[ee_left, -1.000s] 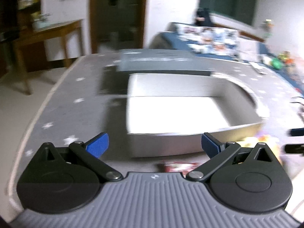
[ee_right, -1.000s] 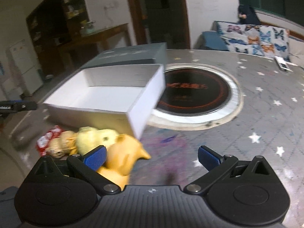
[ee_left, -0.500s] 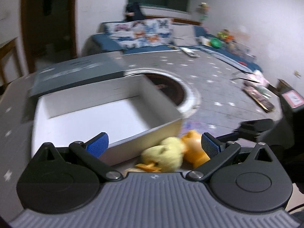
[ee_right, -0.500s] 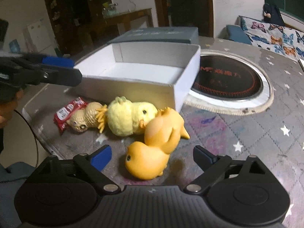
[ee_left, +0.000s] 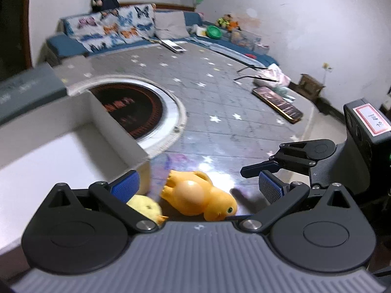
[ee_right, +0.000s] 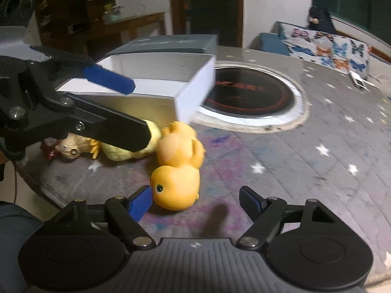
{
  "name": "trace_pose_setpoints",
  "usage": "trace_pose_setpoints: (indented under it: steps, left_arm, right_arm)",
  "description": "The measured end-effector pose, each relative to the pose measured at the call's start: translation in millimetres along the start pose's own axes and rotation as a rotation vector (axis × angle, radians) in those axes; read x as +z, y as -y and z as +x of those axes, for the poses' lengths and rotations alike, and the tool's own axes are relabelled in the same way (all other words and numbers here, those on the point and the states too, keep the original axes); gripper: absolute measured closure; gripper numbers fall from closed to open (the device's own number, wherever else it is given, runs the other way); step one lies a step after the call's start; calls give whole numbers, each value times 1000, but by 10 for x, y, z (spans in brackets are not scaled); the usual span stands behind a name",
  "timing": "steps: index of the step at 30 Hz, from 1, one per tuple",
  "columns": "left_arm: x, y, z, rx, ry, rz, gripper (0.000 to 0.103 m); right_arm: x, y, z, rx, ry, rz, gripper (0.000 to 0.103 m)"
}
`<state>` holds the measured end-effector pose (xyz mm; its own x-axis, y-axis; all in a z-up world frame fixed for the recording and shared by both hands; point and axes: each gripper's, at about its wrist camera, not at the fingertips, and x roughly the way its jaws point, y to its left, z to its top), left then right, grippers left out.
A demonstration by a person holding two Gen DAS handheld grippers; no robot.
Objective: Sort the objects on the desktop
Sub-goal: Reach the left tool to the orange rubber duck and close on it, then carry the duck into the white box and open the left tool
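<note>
An orange toy duck [ee_right: 179, 168] lies on its side on the table, next to a yellow toy chick [ee_right: 127, 152], a peanut-shaped toy [ee_right: 70, 147] and a red packet [ee_right: 48, 146]. My right gripper [ee_right: 195, 201] is open, its fingers either side of the duck's head. My left gripper [ee_left: 198, 186] is open, just above the duck [ee_left: 199, 199] and the chick [ee_left: 145, 206]. The left gripper's fingers [ee_right: 110, 79] reach over the chick in the right wrist view. An open white box [ee_right: 156, 85] stands behind the toys.
A dark grey lid [ee_right: 171, 42] lies behind the box. A round black hob [ee_right: 246, 92] is set in the star-patterned table. A dark flat box [ee_left: 277, 103] and a remote [ee_left: 173, 46] lie far off. The table edge [ee_right: 48, 195] is near.
My left gripper has swung right from over the white box to above the duck and chick. My right gripper has moved in around the duck's head.
</note>
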<state>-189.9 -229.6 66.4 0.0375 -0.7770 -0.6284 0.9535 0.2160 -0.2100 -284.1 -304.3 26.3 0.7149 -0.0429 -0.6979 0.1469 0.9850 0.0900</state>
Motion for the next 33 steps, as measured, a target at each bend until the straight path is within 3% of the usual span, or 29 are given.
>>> trace_pose_setpoints:
  steps: [8,10,16,30,33]
  left_arm:
    - [9,-116,220,-53,-53,-42,8]
    - [13,-151,282,-60,-73,-53,14]
    - [14,-157,371,-65,-92,-42,22]
    - [-17,-88,458,20,-91,-13,51]
    - [-14,-94,413,11,-84,-39,52]
  right_arm:
    - [-102,96,-96,-42,15,37,23]
    - [-113,76,-66,-23,13,41,33]
    - [-114,30,24,6,17,52,47]
    - [-137,44,53,2,29,74,57]
    - [-127,18,45,-4,28,73,58]
